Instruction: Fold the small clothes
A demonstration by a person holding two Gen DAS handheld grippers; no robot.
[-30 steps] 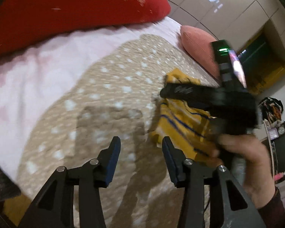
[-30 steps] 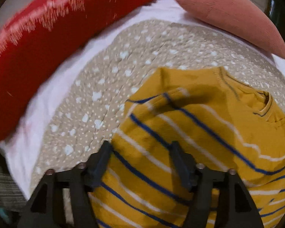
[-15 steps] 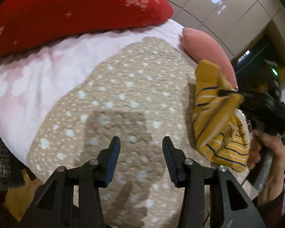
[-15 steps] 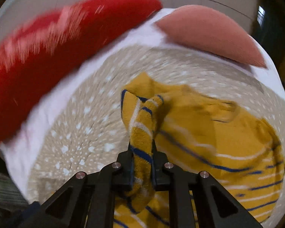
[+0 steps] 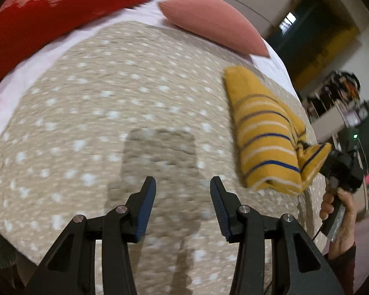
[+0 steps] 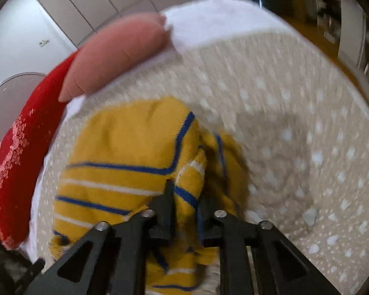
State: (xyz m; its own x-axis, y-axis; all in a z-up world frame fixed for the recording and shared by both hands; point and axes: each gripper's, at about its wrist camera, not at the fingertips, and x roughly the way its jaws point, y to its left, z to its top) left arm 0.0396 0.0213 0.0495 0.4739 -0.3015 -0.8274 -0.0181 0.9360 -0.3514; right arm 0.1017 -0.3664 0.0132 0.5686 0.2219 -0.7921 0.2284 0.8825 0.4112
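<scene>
You are carrying the yellow striped sweater (image 6: 125, 162) over the dotted beige blanket (image 5: 98, 93), near the pink cushion (image 5: 211, 24). Your right gripper (image 6: 184, 196) is pinching a bunch of its fabric while the jaws are opening slightly, so keep the hold firm until it lies flat. Your left gripper (image 5: 183, 196) is standing half open, holding nothing. The sweater is hanging bunched; its long axis is running from the cushion toward your right gripper.

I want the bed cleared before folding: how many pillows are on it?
2: a red pillow along the bed's far left edge, and a pink pillow right of it at the far edge. Others may lie outside both views.
</scene>
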